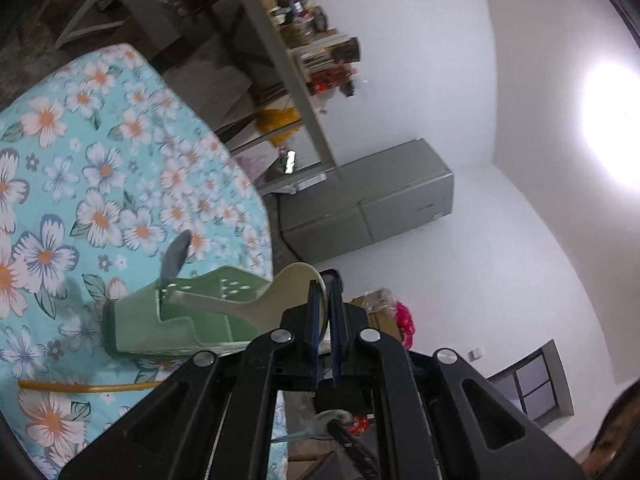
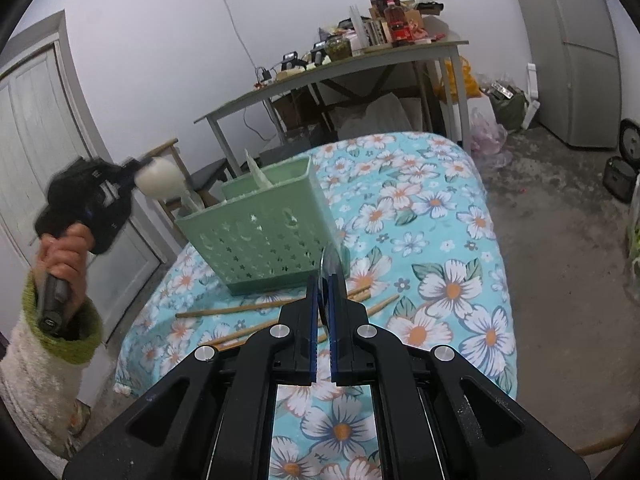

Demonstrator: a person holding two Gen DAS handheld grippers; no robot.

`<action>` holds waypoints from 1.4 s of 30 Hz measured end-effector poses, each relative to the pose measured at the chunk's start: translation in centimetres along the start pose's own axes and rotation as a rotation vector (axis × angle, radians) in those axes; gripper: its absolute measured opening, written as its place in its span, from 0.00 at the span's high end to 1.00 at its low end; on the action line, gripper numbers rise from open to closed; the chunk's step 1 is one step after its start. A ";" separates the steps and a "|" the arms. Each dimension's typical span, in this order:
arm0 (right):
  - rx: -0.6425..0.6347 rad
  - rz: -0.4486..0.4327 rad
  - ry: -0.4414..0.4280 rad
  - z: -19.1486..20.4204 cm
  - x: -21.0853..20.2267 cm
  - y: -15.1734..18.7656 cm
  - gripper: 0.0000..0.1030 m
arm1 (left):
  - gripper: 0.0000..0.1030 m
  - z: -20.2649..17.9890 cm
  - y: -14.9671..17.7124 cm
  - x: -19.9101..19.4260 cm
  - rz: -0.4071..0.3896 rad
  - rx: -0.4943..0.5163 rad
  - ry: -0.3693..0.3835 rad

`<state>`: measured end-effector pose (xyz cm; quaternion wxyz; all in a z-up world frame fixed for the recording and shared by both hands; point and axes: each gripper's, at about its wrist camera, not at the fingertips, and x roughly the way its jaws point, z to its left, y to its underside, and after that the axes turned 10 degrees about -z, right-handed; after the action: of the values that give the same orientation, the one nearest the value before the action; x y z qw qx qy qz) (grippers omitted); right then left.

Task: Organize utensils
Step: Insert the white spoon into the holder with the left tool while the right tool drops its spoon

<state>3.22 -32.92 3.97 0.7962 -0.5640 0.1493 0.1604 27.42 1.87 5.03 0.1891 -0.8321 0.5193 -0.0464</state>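
Observation:
A green perforated utensil basket (image 2: 264, 232) stands on the floral tablecloth (image 2: 440, 240); it also shows in the left wrist view (image 1: 168, 320). My left gripper (image 1: 325, 280) is shut on the bowl of a cream rice paddle (image 1: 280, 292), whose handle points down into the basket. From the right wrist view the left gripper (image 2: 128, 184) is above and left of the basket. My right gripper (image 2: 325, 280) is shut on a thin clear-grey spoon (image 2: 332, 260), held over the cloth in front of the basket; this spoon (image 1: 176, 256) shows above the basket in the left view. Wooden chopsticks (image 2: 248, 310) lie on the cloth.
A grey side table (image 2: 360, 68) loaded with bottles and clutter stands behind the floral table. A grey fridge (image 2: 580, 60) stands at the far right. A dark stool (image 2: 208, 176) sits behind the basket. Bags lie on the concrete floor (image 2: 560, 240).

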 end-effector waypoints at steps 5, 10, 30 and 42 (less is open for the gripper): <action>0.019 -0.051 -0.024 -0.4 -1.2 -1.9 0.98 | 0.73 1.0 0.4 0.9 0.009 0.001 -0.028; 0.045 -0.119 -0.075 -0.6 -2.1 -4.9 0.98 | 0.54 0.6 0.7 -0.1 -0.012 0.026 -0.029; 0.130 -0.326 -0.426 2.3 0.7 -17.2 0.98 | 0.40 -0.9 4.1 -6.9 -0.137 0.382 -0.218; 0.151 -0.196 -0.413 2.0 8.2 -14.3 0.98 | 0.40 3.5 8.7 -10.0 -0.087 0.432 -0.401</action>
<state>16.85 -34.83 13.32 0.8616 -0.4697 -0.0604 0.1826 16.50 8.21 -0.13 0.4583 -0.7867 0.4136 0.0014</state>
